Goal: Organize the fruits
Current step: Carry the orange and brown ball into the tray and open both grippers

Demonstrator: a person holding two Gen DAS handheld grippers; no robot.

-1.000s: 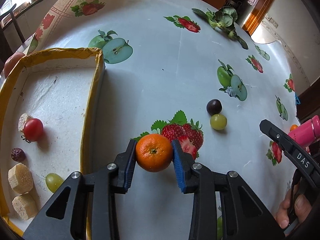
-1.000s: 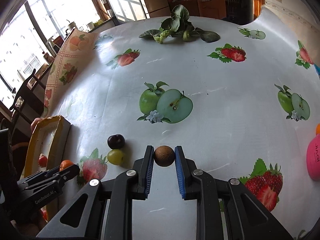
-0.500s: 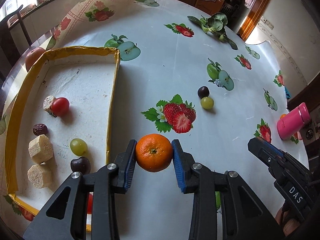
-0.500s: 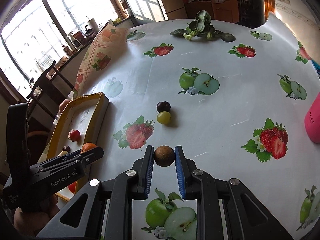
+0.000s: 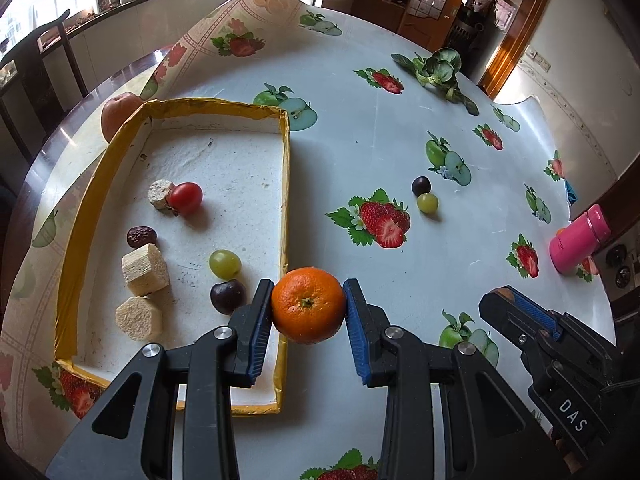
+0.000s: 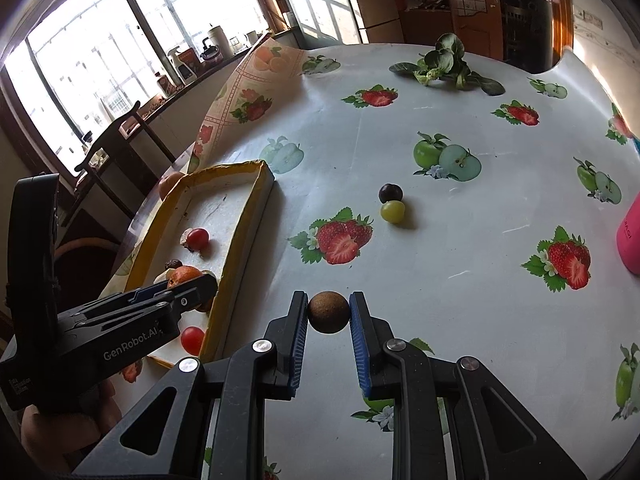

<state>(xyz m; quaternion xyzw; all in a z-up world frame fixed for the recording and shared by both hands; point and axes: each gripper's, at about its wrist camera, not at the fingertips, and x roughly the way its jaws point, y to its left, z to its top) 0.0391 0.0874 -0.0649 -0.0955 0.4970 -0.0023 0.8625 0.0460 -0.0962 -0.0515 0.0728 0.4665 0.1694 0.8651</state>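
**Both tools carry fruit toward the tray**

Since a second ago both tools have swung toward the tray: in the left view it has slid from the left edge to the middle, and the grapes on the table have shrunk away to the upper right.

Left tool is clamped on the orange, held above the tray's right wall at lower centre. Right tool is clamped on a small brown fruit, over bare table just right of the tray.

Judged step: carrying, not yet dropping. Next, each tool needs to pass over the yellow wall and open above a bare patch.

Inside, a tomato, green grape, dark grape and pale chunks crowd the near left; the far half is freer. A dark grape and green grape remain on the table, and a pink bottle lies far right.
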